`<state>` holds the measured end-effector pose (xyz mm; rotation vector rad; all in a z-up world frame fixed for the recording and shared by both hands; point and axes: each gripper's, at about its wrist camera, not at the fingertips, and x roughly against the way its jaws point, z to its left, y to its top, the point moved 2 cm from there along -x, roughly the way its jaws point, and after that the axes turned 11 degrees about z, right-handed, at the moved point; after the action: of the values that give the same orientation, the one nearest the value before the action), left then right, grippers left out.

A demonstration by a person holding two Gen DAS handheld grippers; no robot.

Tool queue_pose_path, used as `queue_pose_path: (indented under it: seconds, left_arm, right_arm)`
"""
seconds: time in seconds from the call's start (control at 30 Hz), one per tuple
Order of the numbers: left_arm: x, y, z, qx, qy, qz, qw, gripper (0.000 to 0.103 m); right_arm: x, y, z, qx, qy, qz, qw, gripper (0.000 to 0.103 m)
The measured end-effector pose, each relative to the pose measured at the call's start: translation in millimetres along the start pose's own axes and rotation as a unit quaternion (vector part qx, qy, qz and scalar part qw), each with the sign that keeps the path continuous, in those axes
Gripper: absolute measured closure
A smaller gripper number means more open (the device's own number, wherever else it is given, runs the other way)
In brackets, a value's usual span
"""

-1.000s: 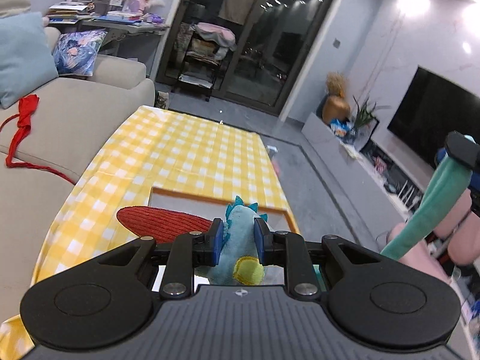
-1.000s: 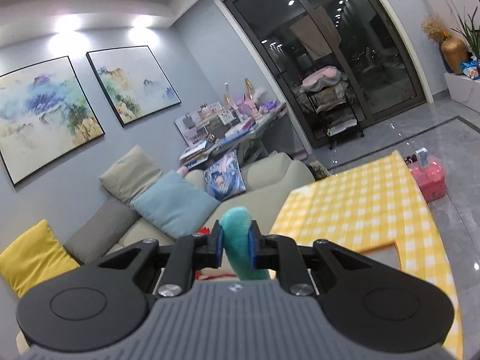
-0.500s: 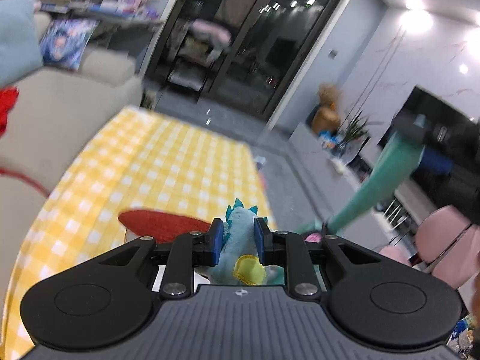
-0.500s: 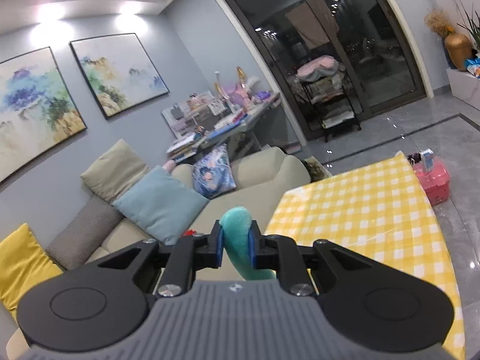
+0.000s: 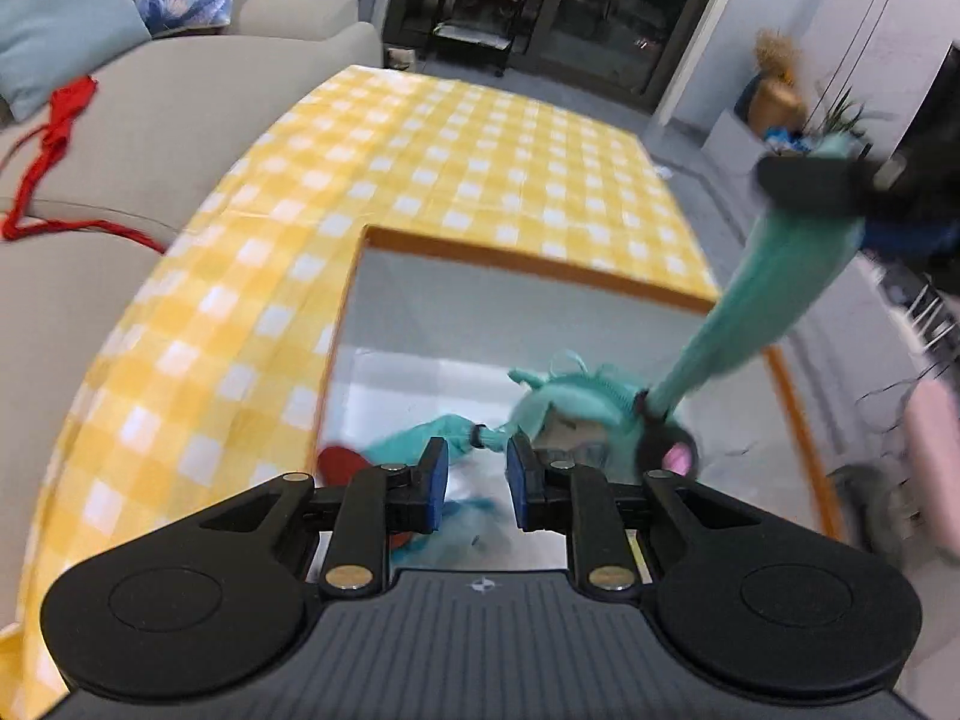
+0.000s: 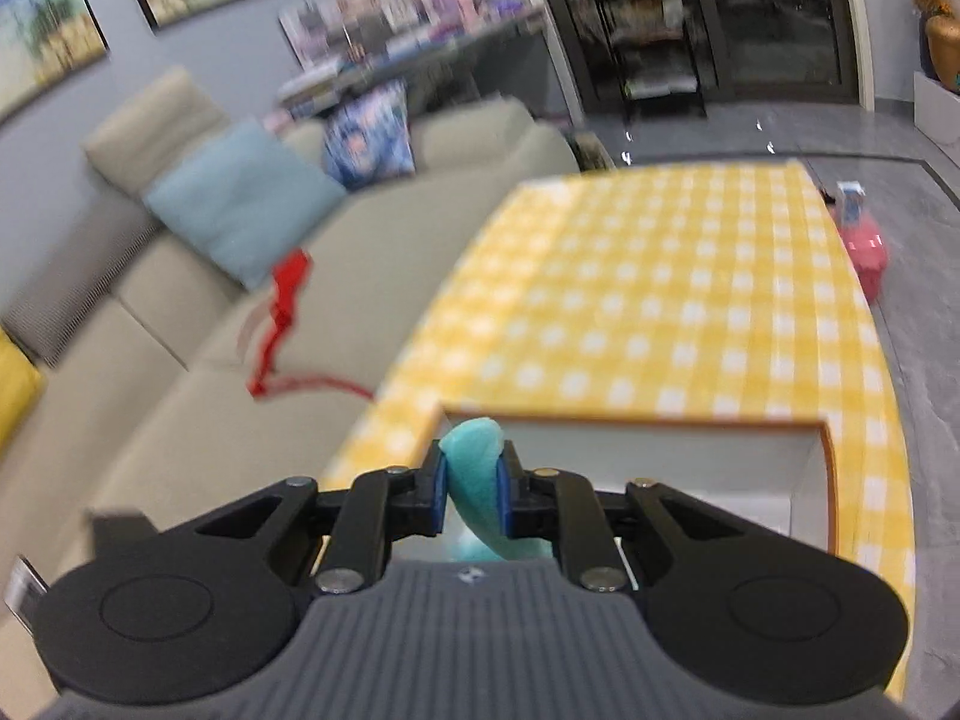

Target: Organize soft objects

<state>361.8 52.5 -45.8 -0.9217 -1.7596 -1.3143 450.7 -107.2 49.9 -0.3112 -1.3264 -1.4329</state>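
A white box with an orange rim (image 5: 528,263) stands on the yellow checked tablecloth (image 5: 456,150). My right gripper (image 6: 471,480) is shut on a long teal plush tail (image 6: 474,462). In the left wrist view that tail (image 5: 780,294) runs down from the right gripper (image 5: 822,180) to a teal doll's head (image 5: 576,402) hanging inside the box. My left gripper (image 5: 477,480) is over the box's near side. A blurred blue plush (image 5: 465,510) shows low between its fingers, seemingly still gripped. A red plush piece (image 5: 337,462) lies beside it.
A beige sofa (image 5: 150,96) runs along the table's left side, with a light blue cushion (image 5: 54,18) and a red ribbon (image 5: 54,132) on it. A pink basket (image 6: 864,252) sits on the grey floor to the right. Beyond the table are dark glass doors.
Both grippers have dropped and tipped down toward the box. The teal doll now hangs inside it. The blue plush's head no longer sticks up between the left fingers.
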Motion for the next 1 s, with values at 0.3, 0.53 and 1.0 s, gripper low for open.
queue_pose_path:
  seconds: [0.3, 0.53, 1.0]
  left_arm:
    - [-11, -17, -1, -0.013, 0.035, 0.011, 0.9992, 0.076]
    - [-4, -19, 8, 0.039, 0.005, -0.016, 0.9991, 0.028]
    - [41, -13, 28, 0.108, -0.049, -0.052, 0.9916, 0.014]
  right_arm:
    - [-44, -31, -22, -0.023, -0.024, 0.046, 0.998, 0.089]
    - [-61, -34, -31, -0.033, -0.042, 0.072, 0.996, 0.087]
    - [-81, -41, -16, 0.008, -0.09, 0.086, 0.992, 0.071]
